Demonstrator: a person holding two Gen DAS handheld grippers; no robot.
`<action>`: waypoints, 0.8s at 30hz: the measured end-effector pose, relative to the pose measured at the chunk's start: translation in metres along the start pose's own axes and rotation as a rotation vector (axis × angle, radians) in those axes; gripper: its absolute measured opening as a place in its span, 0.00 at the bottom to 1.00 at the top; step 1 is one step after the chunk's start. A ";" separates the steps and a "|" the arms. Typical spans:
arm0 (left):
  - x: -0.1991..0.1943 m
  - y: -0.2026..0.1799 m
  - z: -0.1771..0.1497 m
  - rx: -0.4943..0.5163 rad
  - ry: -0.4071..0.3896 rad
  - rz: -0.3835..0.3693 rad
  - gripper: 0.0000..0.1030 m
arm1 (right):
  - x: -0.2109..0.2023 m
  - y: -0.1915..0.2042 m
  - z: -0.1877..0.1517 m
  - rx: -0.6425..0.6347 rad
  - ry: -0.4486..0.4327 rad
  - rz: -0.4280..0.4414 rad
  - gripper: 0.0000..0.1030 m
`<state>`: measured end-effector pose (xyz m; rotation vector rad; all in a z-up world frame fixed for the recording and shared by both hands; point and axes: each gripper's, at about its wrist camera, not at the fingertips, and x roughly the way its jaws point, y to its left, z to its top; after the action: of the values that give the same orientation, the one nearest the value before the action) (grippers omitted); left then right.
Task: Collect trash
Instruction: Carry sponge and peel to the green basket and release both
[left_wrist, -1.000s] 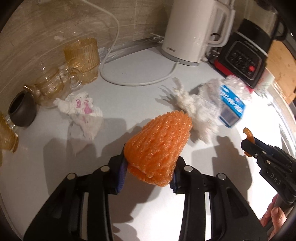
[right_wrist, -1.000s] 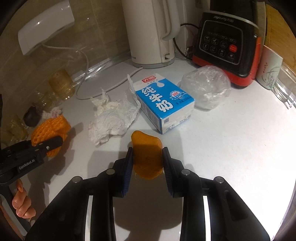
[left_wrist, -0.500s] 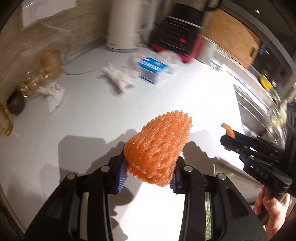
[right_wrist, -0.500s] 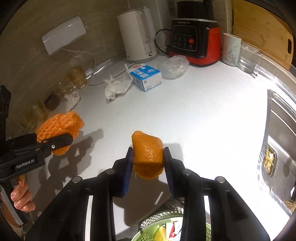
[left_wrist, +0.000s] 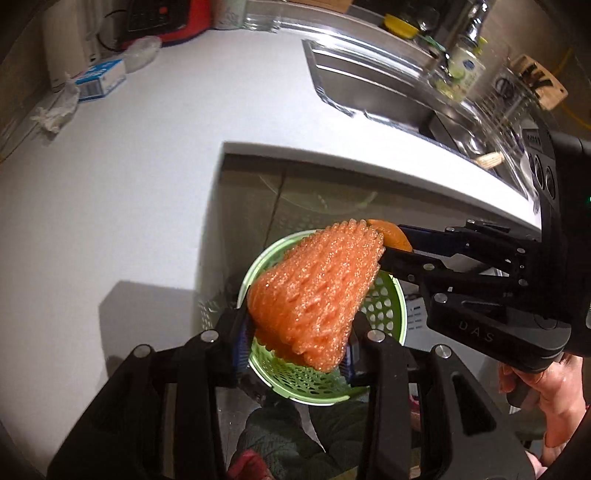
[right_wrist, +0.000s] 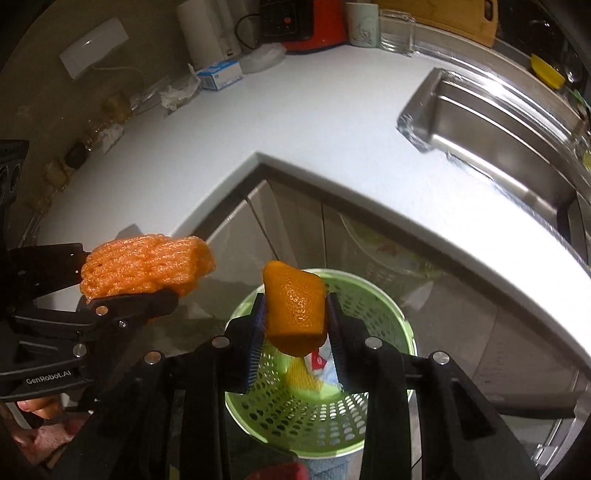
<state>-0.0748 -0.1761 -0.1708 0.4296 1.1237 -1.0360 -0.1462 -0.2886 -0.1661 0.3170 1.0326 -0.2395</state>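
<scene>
My left gripper (left_wrist: 295, 343) is shut on an orange foam fruit net (left_wrist: 317, 291), held above a green perforated waste basket (left_wrist: 388, 306) on the floor. My right gripper (right_wrist: 295, 332) is shut on a piece of orange peel (right_wrist: 293, 306), also over the green basket (right_wrist: 369, 306). In the right wrist view the left gripper (right_wrist: 129, 295) with the foam net (right_wrist: 147, 266) hangs left of the basket's rim. In the left wrist view the right gripper (left_wrist: 397, 245) comes in from the right with the peel (left_wrist: 393, 236) at its tip. The basket holds some trash.
The white counter's (right_wrist: 314, 122) inner corner juts out just above the basket. Far back on it lie a milk carton (right_wrist: 219, 75), crumpled tissue (right_wrist: 177, 94), a clear plastic wrap (right_wrist: 264, 57), a kettle and a blender. A steel sink (right_wrist: 498, 122) is at right.
Both grippers have swung away from the back of the counter, past its edge, and now hang over the green basket on the floor. Each keeps its hold on its piece of trash.
</scene>
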 end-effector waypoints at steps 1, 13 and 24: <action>0.008 -0.008 -0.004 0.014 0.025 -0.008 0.36 | 0.002 -0.004 -0.009 0.017 0.012 -0.007 0.33; 0.048 -0.030 -0.015 0.056 0.161 -0.088 0.64 | 0.009 -0.039 -0.050 0.135 0.057 -0.038 0.33; 0.037 -0.016 -0.010 0.022 0.130 -0.082 0.76 | 0.012 -0.040 -0.050 0.146 0.069 -0.037 0.33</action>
<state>-0.0912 -0.1937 -0.2050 0.4769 1.2554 -1.1057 -0.1933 -0.3078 -0.2062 0.4413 1.0917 -0.3401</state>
